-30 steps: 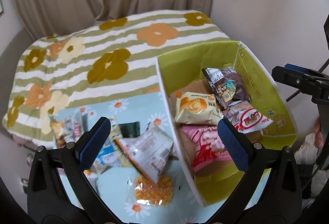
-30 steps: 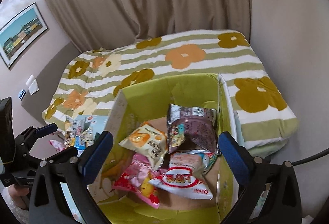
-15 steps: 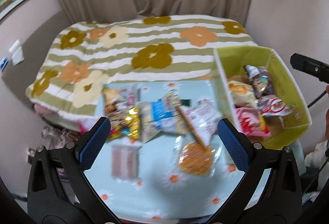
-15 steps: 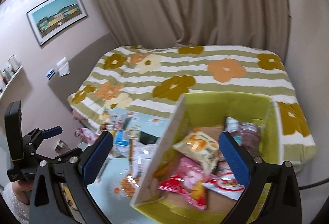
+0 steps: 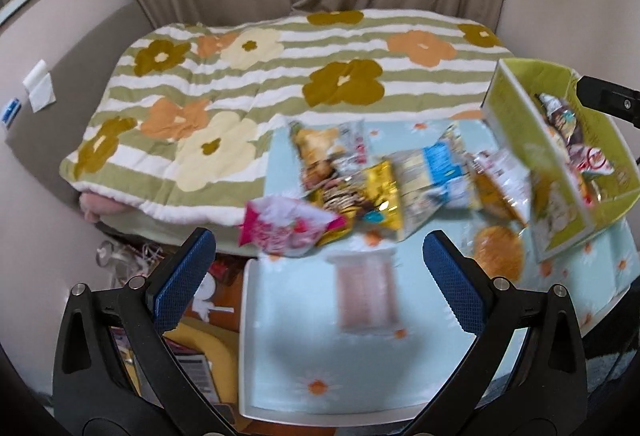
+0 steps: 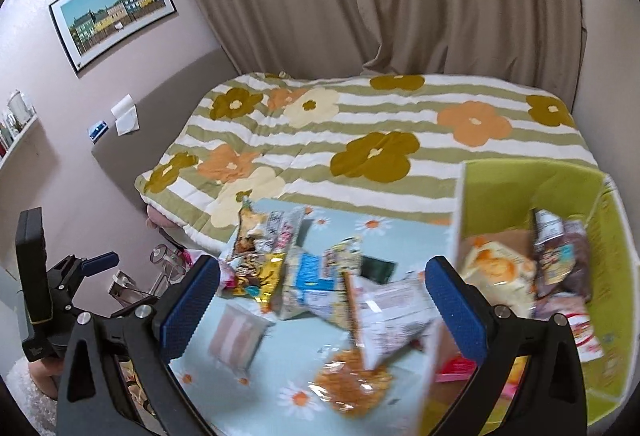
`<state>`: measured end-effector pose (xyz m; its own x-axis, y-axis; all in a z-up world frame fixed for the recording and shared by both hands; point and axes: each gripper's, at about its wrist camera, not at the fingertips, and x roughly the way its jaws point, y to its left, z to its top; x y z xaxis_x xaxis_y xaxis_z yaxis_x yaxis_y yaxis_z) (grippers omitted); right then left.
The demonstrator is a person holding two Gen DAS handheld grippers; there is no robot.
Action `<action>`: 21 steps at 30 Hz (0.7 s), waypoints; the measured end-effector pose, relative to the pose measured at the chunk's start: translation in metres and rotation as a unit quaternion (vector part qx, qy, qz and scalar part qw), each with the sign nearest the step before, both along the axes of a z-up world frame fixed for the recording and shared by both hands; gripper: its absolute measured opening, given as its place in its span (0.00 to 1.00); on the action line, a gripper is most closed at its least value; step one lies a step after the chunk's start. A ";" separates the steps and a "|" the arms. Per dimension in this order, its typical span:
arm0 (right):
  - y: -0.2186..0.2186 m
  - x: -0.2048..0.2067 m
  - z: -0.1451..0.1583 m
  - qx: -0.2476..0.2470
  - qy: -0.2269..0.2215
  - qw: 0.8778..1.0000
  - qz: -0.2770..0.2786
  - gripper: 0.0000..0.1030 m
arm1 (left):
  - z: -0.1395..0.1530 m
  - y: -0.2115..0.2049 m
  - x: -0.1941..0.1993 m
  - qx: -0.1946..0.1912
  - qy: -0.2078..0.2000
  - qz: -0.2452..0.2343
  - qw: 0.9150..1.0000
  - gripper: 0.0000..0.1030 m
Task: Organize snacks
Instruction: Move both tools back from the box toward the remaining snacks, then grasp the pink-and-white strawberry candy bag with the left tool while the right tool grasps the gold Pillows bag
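A: What is seen at the left of the table (image 5: 280,376)?

B: A pink packet (image 5: 286,230) is laid at the table's nine o'clock edge, partly over the rim. Next to it, toward three o'clock, a gold packet (image 5: 362,197) and a blue-and-white packet (image 5: 430,175) are heaped on one another. A pale pink sachet (image 5: 366,290) is set apart at six o'clock of the heap, and a round cracker pack (image 5: 498,256) lies near the box (image 5: 516,123).

A: Why is the heap left so loose?

B: It is judged to be unsorted stock. The snacks are kept in the open so that each can be reached singly, while the box is stood at the table's three o'clock end as the place for what is sorted.

A: Is anything held?

B: Nothing. The left gripper (image 5: 320,280) is held above the table with its fingers spread wide and empty, the sachet showing between them. The right gripper (image 6: 322,308) is likewise released and empty, poised over the heap beside the box wall.

A: And the box?

B: Several packets are already laid inside it, a yellow one (image 6: 496,272) and a dark one (image 6: 560,256) among them, so the task is judged partly done.
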<state>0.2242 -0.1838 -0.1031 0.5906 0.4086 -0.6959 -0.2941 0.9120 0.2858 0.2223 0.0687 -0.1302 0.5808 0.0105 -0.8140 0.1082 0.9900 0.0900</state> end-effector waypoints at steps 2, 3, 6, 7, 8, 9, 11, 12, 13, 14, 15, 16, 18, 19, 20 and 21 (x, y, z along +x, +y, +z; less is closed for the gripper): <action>0.019 0.001 -0.007 -0.003 0.005 1.000 0.000 0.99 | -0.013 0.019 0.005 -0.001 0.007 -0.007 1.000 1.00; 0.028 0.002 -0.011 -0.004 0.009 1.000 -0.001 0.99 | -0.018 0.024 0.008 0.000 0.010 -0.010 1.000 1.00; 0.054 0.010 -0.028 0.001 0.027 1.000 -0.004 0.99 | -0.039 0.042 0.018 0.007 0.016 -0.021 1.000 1.00; 0.062 0.012 -0.034 0.000 0.032 0.999 -0.005 0.99 | -0.047 0.047 0.021 0.007 0.018 -0.027 0.999 1.00; 0.070 0.014 -0.040 -0.001 0.039 0.999 -0.007 0.99 | -0.055 0.051 0.024 0.007 0.019 -0.034 0.999 1.00; 0.077 0.016 -0.046 -0.001 0.045 0.999 -0.009 0.99 | -0.065 0.055 0.029 0.005 0.020 -0.044 0.999 1.00; 0.089 0.019 -0.059 0.000 0.056 0.998 -0.011 0.99 | -0.080 0.057 0.036 0.009 0.018 -0.061 0.998 1.00; 0.094 0.020 -0.064 0.000 0.059 0.998 -0.011 0.99 | -0.088 0.057 0.039 0.012 0.018 -0.072 0.997 1.00; 0.098 0.021 -0.069 0.000 0.063 0.998 -0.012 0.99 | -0.094 0.056 0.042 0.017 0.016 -0.081 0.996 1.00; 0.103 0.023 -0.076 0.000 0.068 0.998 -0.012 0.99 | -0.099 0.055 0.043 0.021 0.015 -0.088 0.996 1.00; 0.106 0.025 -0.080 0.000 0.071 0.997 -0.010 0.99 | -0.105 0.053 0.046 0.026 0.013 -0.099 0.995 1.00; 0.109 0.026 -0.084 -0.001 0.073 0.997 -0.008 0.99 | -0.109 0.051 0.048 0.029 0.011 -0.106 0.994 1.00; 0.115 0.029 -0.090 -0.004 0.073 0.997 -0.003 0.99 | -0.117 0.046 0.053 0.034 0.008 -0.118 0.992 1.00; 0.117 0.030 -0.092 -0.004 0.074 0.997 0.000 0.99 | -0.120 0.045 0.055 0.033 0.008 -0.122 0.992 1.00; 0.121 0.033 -0.096 -0.006 0.075 0.997 0.006 0.99 | -0.124 0.044 0.059 0.035 0.008 -0.126 0.991 1.00; 0.125 0.035 -0.098 -0.009 0.075 0.997 0.009 0.99 | -0.127 0.043 0.061 0.037 0.008 -0.128 0.991 1.00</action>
